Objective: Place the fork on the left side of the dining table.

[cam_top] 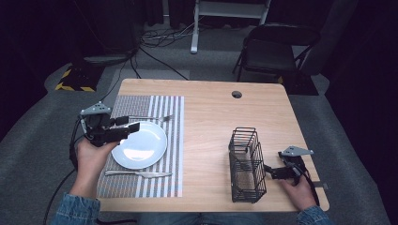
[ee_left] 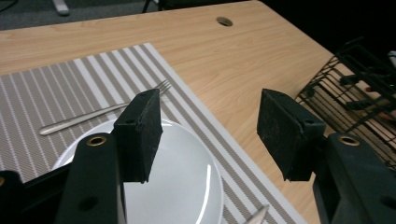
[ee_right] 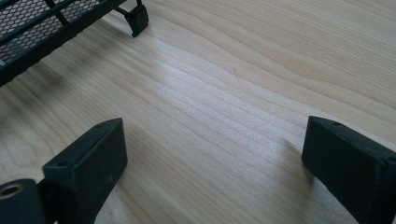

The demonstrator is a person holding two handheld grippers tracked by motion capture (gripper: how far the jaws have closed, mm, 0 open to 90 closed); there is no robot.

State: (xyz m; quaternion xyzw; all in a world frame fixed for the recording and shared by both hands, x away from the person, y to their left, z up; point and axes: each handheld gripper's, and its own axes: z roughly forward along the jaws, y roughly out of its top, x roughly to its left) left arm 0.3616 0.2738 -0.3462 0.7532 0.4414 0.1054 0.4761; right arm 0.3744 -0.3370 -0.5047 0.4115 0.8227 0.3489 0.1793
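The left hand-held gripper hangs over the left rim of a white plate, its jaws spread wide with nothing between them. In the left gripper view the left hand-held gripper looks across the plate, one black pad above the plate's near edge and the other out over the bare wood. The plate sits on a grey-and-white striped placemat on the left half of the wooden worktop. A fork lies on the placemat just beyond the plate, tines pointing right, and a knife lies on it just on the near side of the plate.

The right hand-held gripper is low at the near right of the worktop, jaws also wide apart and empty, pointing left toward a black wire basket that stands just beside it; whether they touch cannot be told. In the right gripper view the right hand-held gripper has only bare wood grain between its pads, with a corner of the basket and one of its feet at the upper left.

A round cable hole is set near the worktop's far edge. A black chair stands on the floor beyond. No brand, label or writing can be read on anything.
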